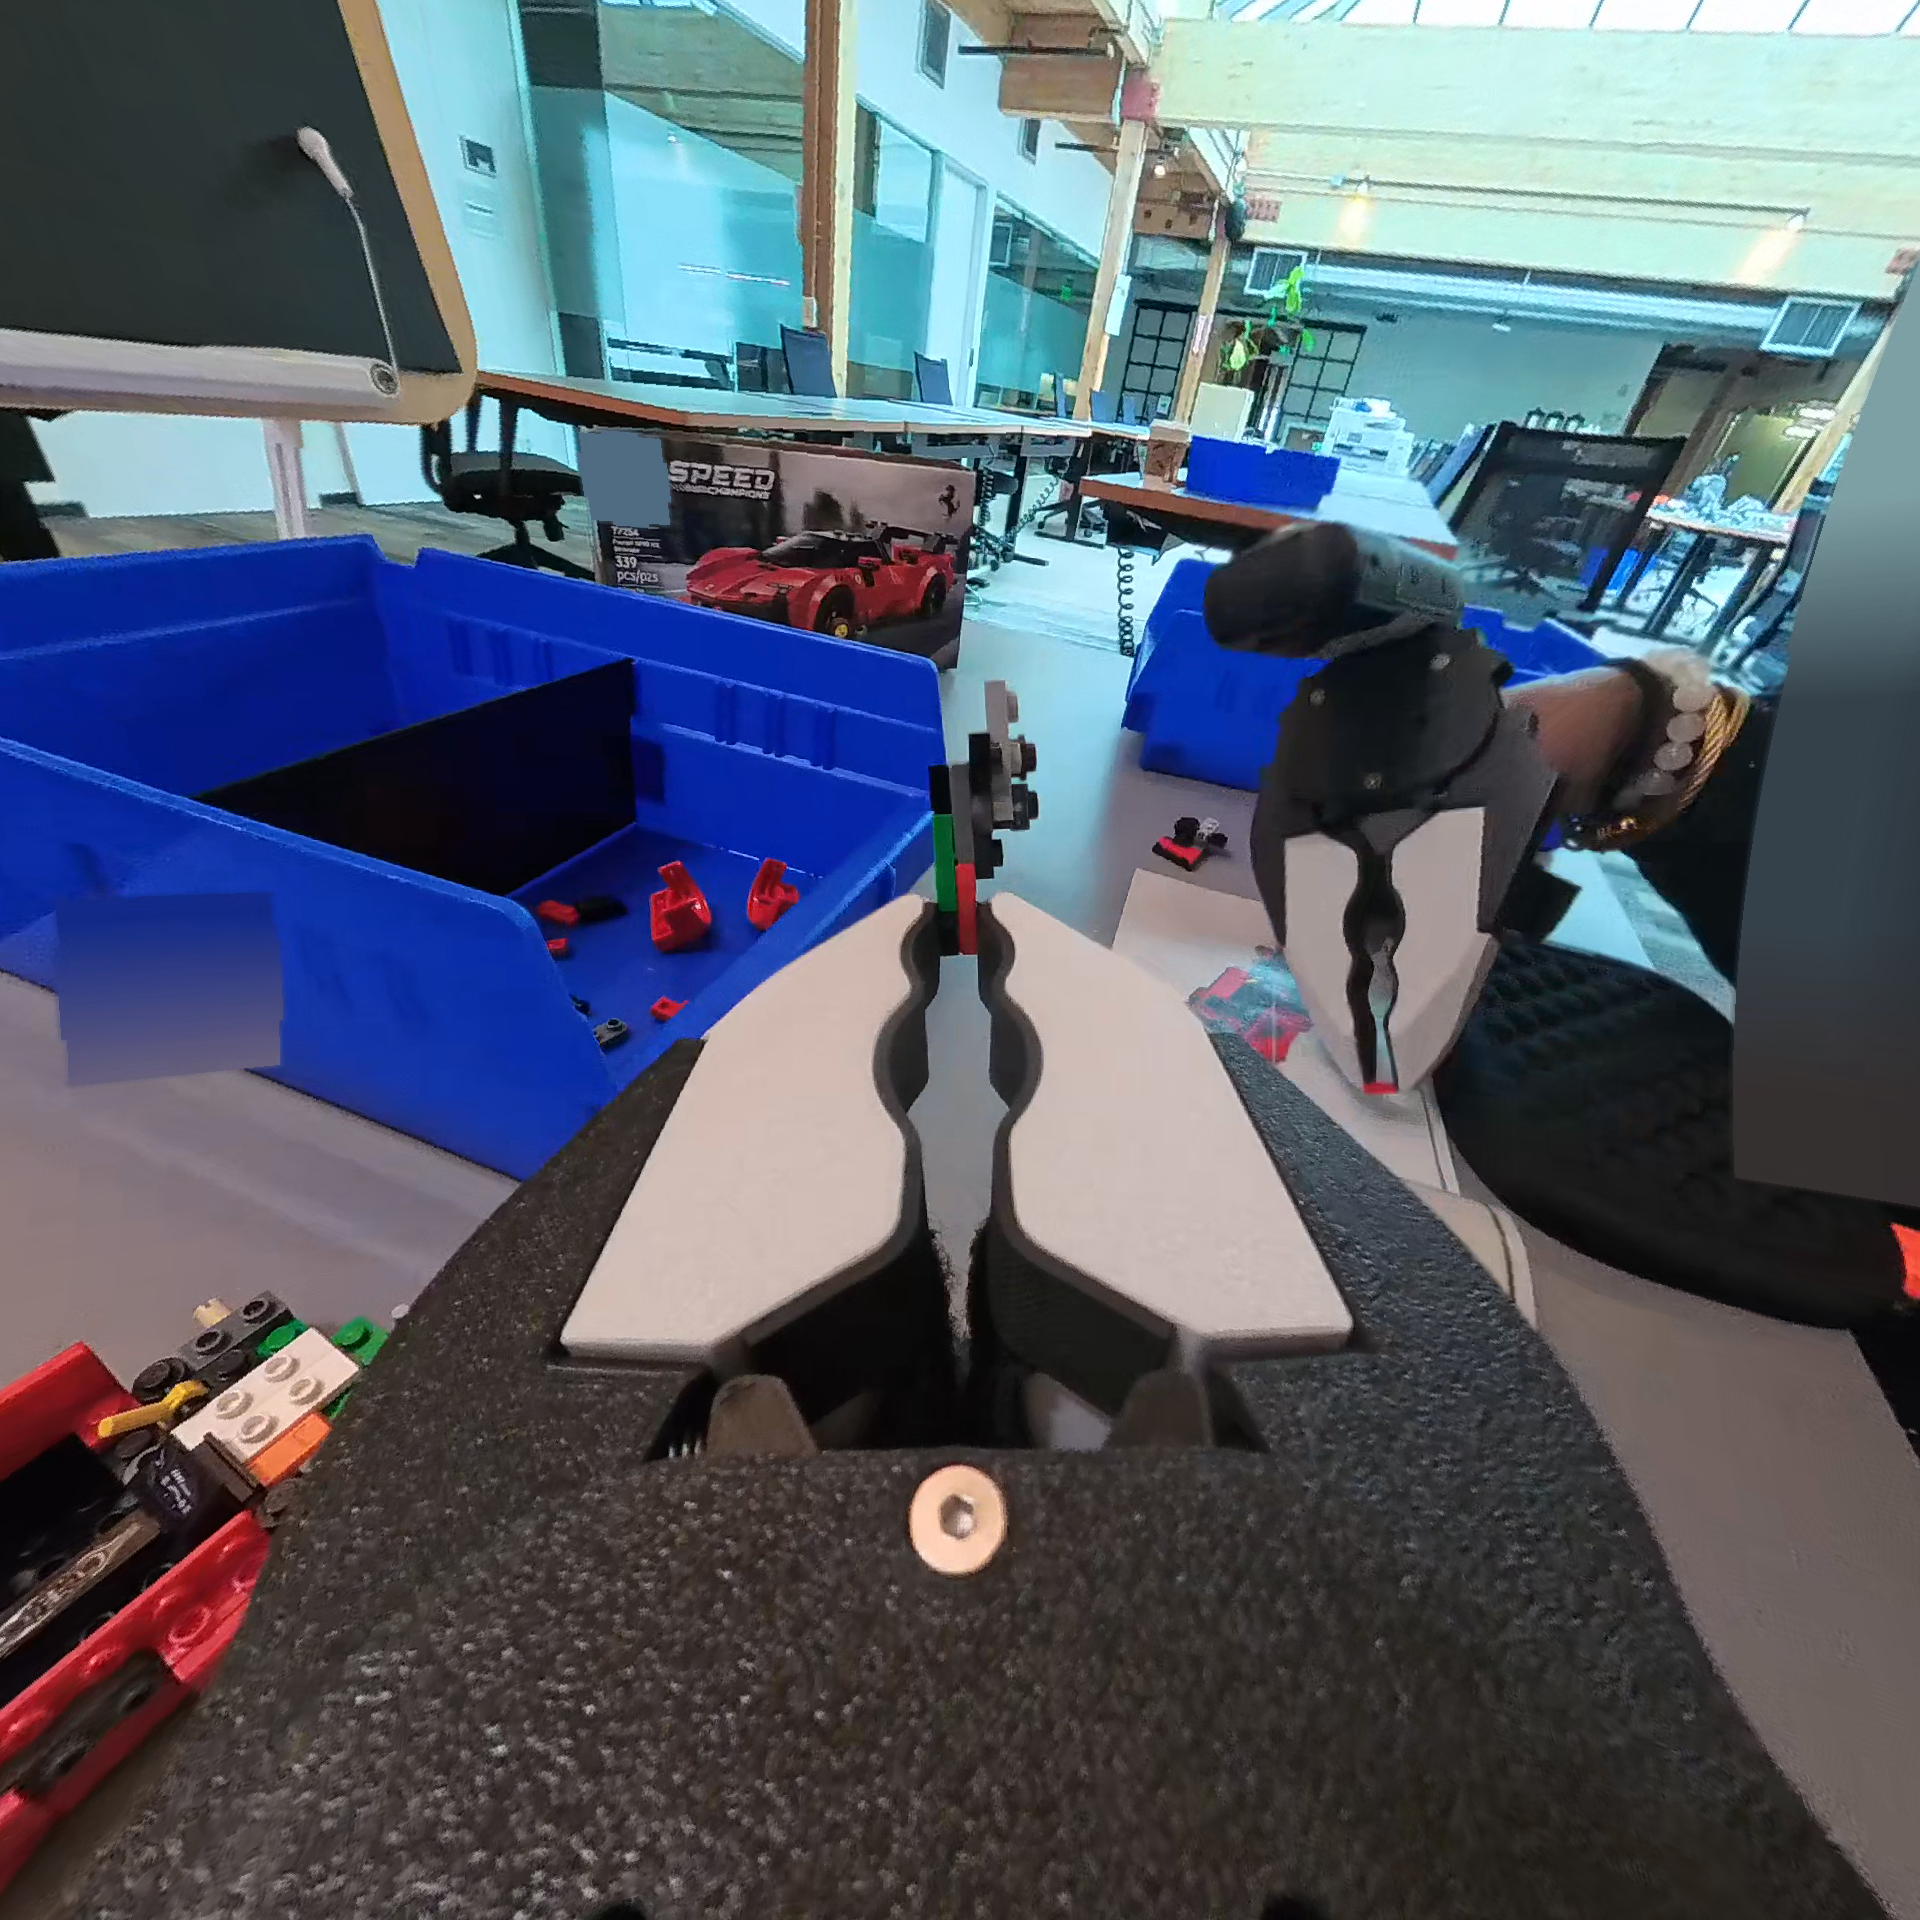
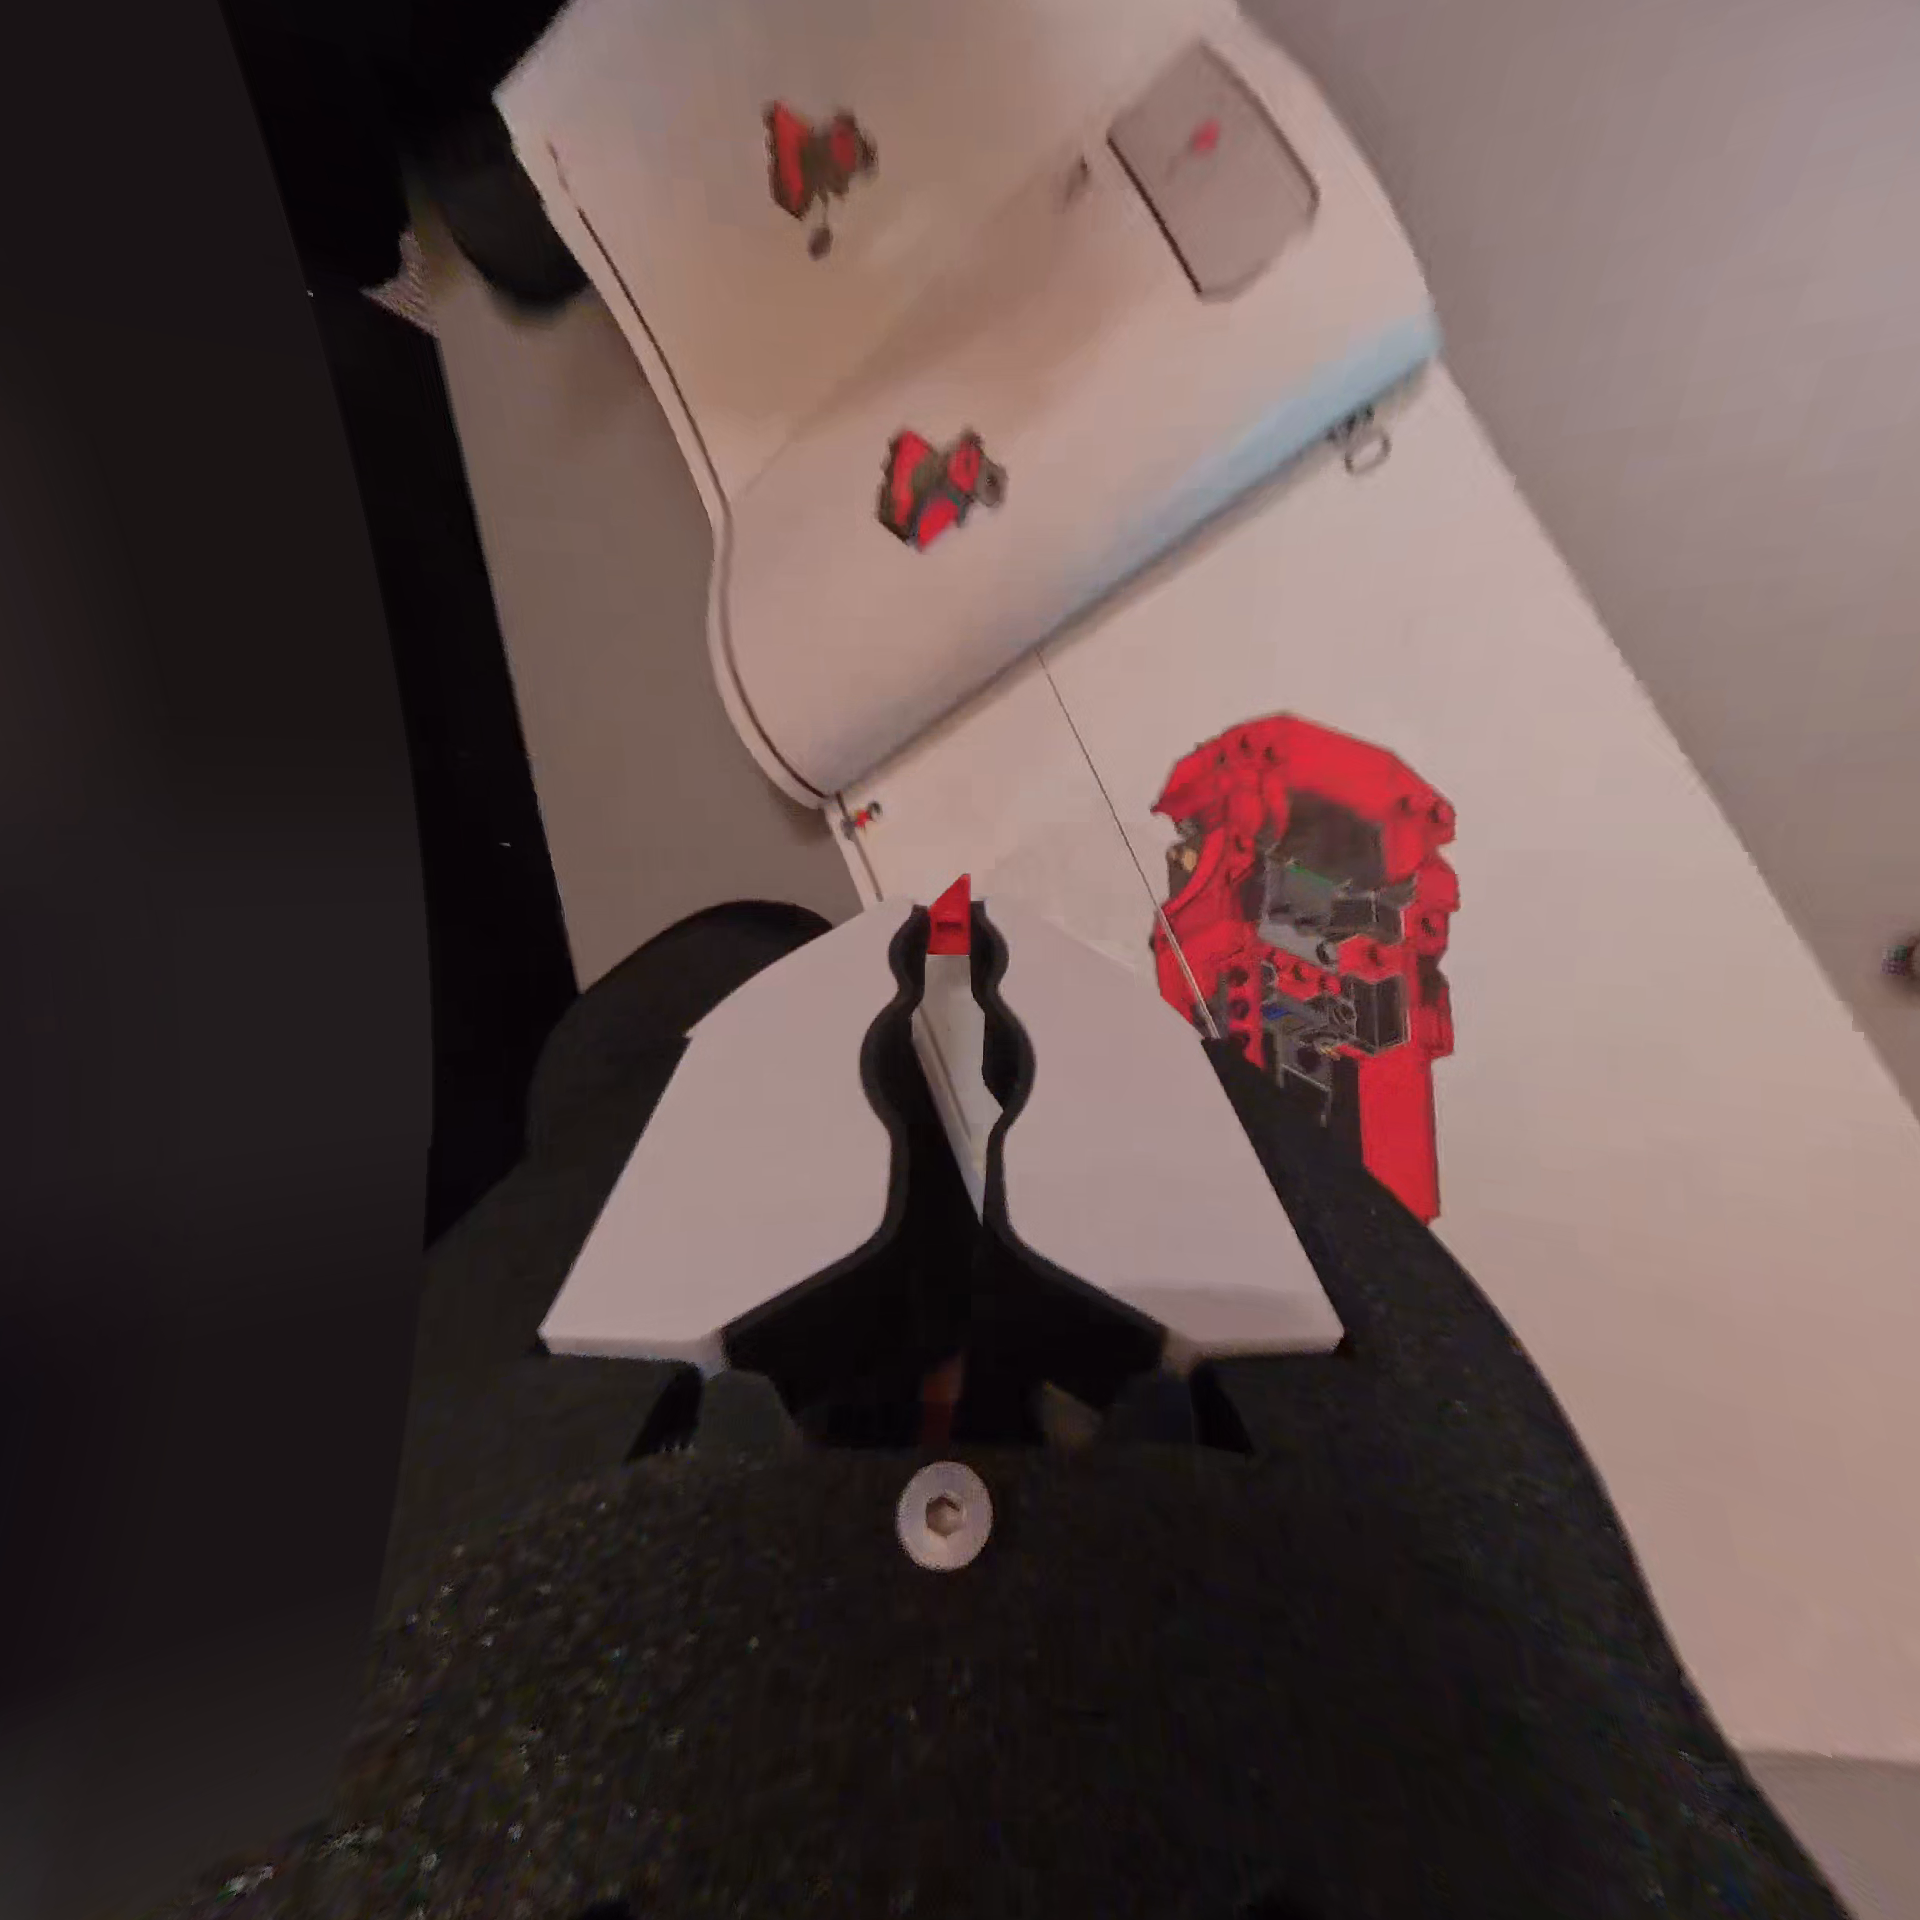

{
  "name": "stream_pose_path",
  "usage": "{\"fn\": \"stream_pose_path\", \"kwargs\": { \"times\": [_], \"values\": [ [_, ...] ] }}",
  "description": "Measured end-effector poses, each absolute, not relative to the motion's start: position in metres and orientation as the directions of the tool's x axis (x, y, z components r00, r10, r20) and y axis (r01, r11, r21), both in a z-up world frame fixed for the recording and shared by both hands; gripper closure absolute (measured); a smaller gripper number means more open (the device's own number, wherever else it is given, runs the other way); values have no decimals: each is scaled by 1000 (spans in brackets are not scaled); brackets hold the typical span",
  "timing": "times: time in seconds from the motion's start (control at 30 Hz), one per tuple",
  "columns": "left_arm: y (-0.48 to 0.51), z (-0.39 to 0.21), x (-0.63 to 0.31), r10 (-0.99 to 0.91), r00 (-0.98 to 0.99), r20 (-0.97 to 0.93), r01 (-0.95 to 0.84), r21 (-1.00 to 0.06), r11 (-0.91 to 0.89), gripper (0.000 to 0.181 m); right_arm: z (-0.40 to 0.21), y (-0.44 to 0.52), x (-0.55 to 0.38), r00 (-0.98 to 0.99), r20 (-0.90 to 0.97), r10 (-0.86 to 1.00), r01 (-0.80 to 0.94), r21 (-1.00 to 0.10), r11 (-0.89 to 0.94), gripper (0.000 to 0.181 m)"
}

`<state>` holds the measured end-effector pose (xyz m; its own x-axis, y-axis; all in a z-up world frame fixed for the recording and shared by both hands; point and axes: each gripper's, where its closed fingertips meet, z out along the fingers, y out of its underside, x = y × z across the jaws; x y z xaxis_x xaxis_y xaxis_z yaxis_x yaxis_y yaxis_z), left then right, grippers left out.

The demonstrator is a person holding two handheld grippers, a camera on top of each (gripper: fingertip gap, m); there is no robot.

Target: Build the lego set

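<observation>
My left gripper (image 1: 958, 940) is shut on a small upright lego sub-assembly (image 1: 982, 816) of grey, black, green and red pieces, held above the grey table. My right gripper (image 2: 951, 925) is shut on a small red piece (image 2: 949, 916) at its fingertips. It hovers over the open instruction booklet (image 2: 1039, 343). In the left wrist view the right gripper (image 1: 1380, 1081) points down at the right, with the red piece (image 1: 1380, 1088) at its tip. A part-built red and black car body (image 1: 114, 1507) lies at the bottom left.
A blue bin (image 1: 436, 790) with a black divider holds several loose red and black pieces. The set's box (image 1: 790, 540) stands behind it. More blue bins (image 1: 1195, 686) sit at the back right. A small red and black piece (image 1: 1190, 842) lies on the table. A black mesh chair seat (image 1: 1600, 1122) is at right. Across from one pair of fingers to the other is roughly 20 cm.
</observation>
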<state>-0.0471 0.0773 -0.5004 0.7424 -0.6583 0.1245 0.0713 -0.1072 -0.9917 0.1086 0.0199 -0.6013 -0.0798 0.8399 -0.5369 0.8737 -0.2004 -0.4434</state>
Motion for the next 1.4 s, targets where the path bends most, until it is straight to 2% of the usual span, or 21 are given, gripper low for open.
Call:
{"fn": "stream_pose_path", "kwargs": {
  "times": [0.17,0.27,0.43,0.57,0.7,0.8,0.9,1.13,1.3,1.4],
  "values": [
    [78,-503,-48,-669,725,164,107,-986,-126,175,-608,45,109,-36,-480,877,869,-449,-210,172],
    [79,-503,-48,-670,722,173,113,-985,-132,175,-607,58,109,-31,-442,897,861,-467,-200,165],
    [78,-507,-44,-679,720,144,69,-988,-135,175,-604,87,116,-36,-188,981,828,-555,-76,170],
    [77,-508,-41,-685,717,129,51,-990,-132,176,-596,89,119,-58,-64,996,771,-636,4,173],
    [77,-509,-42,-684,717,137,57,-989,-138,175,-598,80,123,-85,-80,993,752,-659,11,174],
    [77,-509,-42,-684,717,137,55,-989,-140,175,-601,62,124,-142,-174,974,751,-660,-9,173],
    [78,-510,-41,-685,716,136,52,-988,-142,175,-610,55,130,-155,-244,957,797,-603,-25,166],
    [78,-511,-41,-683,717,141,54,-988,-147,175,-604,62,128,-214,-118,970,770,-631,93,155],
    [78,-511,-40,-685,716,131,43,-989,-144,175,-594,42,131,-301,-244,922,734,-676,60,172],
    [78,-512,-40,-686,716,129,39,-989,-144,175,-597,43,134,-303,-278,912,755,-654,51,173]
  ]
}}
